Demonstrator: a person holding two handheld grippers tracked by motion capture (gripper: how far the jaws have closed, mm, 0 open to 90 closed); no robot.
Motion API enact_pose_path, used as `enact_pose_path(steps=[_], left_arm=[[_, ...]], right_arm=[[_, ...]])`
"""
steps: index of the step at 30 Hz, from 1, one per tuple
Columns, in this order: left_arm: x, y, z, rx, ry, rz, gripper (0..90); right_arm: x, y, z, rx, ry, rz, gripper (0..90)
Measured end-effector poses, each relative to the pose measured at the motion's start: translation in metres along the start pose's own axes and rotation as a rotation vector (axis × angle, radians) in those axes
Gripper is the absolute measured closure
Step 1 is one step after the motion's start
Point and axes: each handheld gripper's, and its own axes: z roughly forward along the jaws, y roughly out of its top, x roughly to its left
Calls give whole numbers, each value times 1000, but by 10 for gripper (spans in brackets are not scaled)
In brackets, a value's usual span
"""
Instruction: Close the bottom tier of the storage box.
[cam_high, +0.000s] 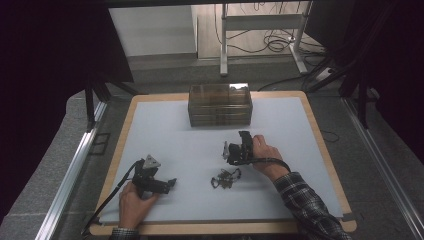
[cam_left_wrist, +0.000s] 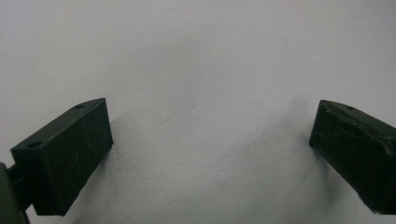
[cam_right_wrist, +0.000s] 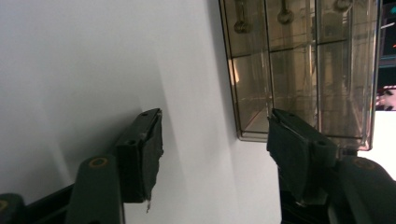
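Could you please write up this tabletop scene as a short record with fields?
surface: white mat on a wooden table
far middle: clear brown drawer box, three drawers in a row
near middle: small dark tangle of metal bits, lying free
left gripper: resting low on the mat, jaws wide apart, nothing between them
right gripper: between box and tangle, jaws apart, nothing between them; its camera looks along the box's front
contact: neither gripper touches the tangle or the box
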Motion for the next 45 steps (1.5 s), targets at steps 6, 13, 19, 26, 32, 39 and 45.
enact_pose_path(steps=[6,13,19,26,32,39,45], left_arm=[[0,0,0,0,0,0,0],[0,0,0,0,0,0,0],[0,0,0,0,0,0,0],[0,0,0,0,0,0,0],[0,0,0,0,0,0,0],[0,0,0,0,0,0,0],[0,0,0,0,0,0,0]], right_arm=[[1,5,6,3,-24,-38,368],[1,8,12,10,-56,-75,379],[0,13,17,10,-77,-107,405],[1,17,23,7,-98,-126,432],[0,22,27,7,-107,-153,446],[0,25,32,6,-117,-165,460],[3,29,39,8,-120,-182,460]])
